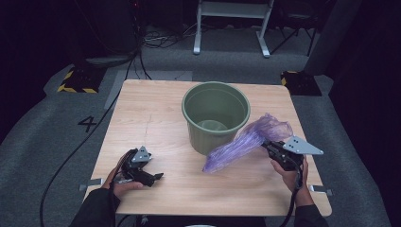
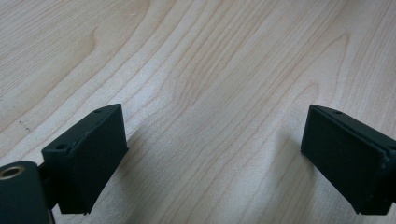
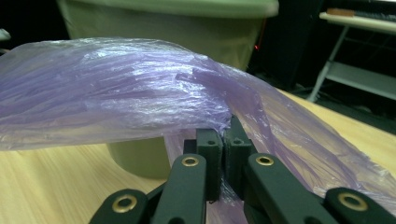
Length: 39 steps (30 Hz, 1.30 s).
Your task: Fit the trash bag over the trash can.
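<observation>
Left tongs [image 1: 158, 176]: low over the pale wooden square worktop [image 1: 156, 123] near its front-left corner, held in the person's left hand [image 1: 124, 182]. Jaws spread wide, nothing between them; the left gripper view has bare wood grain under the gap [image 2: 212, 140]. Open worktop all around them, up to the far-left corner and right as far as the bucket. Left and front edges are close by.

Centre: round green ribbed plastic bucket [image 1: 215, 116], upright, mouth open, set towards the far half of the worktop. A clear strip of wood runs between its rim and the far edge.

Crumpled translucent purple plastic bag [image 1: 246, 142]: stretched out just right of the bucket, its low end hanging in front of the bucket wall, close to the worktop. Whether it touches the wall I cannot tell.

Right tongs [image 1: 265, 145]: clamped tight on the bag's upper end. The right gripper view shows film pinched between the two closed jaws [image 3: 224, 158], with the bucket directly behind. The right hand [image 1: 288, 172] sits near the front-right edge.

Beyond the edges: grey carpet floor [image 1: 47, 137], a black cable [image 1: 80, 146] trailing left, a white metal frame [image 1: 231, 23] at the back.
</observation>
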Motion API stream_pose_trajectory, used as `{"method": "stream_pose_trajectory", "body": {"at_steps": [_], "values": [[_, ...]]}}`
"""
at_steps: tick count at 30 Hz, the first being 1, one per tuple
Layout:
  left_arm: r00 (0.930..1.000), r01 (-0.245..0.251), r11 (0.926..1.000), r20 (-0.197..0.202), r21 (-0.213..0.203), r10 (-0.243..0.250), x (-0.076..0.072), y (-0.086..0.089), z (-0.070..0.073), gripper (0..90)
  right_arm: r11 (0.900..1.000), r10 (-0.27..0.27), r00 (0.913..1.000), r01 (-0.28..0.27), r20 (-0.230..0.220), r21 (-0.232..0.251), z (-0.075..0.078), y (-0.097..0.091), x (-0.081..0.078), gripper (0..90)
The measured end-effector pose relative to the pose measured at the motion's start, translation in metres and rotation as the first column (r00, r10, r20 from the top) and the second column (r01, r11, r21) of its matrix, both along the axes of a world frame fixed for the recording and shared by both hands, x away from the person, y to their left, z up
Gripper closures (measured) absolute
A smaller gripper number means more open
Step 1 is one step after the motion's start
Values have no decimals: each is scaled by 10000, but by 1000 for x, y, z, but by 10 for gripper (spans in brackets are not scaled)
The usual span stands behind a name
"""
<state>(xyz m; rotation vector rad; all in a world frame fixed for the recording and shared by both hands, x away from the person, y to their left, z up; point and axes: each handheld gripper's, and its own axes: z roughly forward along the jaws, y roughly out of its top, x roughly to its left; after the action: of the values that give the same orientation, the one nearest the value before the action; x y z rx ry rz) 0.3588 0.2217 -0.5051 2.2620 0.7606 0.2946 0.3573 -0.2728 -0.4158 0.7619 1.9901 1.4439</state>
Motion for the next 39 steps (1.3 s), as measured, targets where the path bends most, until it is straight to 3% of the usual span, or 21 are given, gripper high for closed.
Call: {"method": "stream_pose_trajectory", "body": {"at_steps": [11,21,26,32,39], "values": [[10000,-37,10000,21,12,37,1,-1,0,67,9996,285,9980,-287,564,38,16,2,-8,886],[9999,-137,9999,46,52,137,1,-1,0,68,9977,301,9925,-371,1181,575,40,0,-13,886],[9999,-144,9999,48,50,143,1,-1,0,68,9972,341,9883,-437,1485,614,50,2,-15,886],[9999,-146,9999,47,51,146,1,-1,0,68,9943,253,9861,-419,1643,984,62,5,-9,886],[9998,-174,9998,49,60,173,0,-2,0,69,9945,-38,9875,-128,1577,1041,70,6,1,886]]}}
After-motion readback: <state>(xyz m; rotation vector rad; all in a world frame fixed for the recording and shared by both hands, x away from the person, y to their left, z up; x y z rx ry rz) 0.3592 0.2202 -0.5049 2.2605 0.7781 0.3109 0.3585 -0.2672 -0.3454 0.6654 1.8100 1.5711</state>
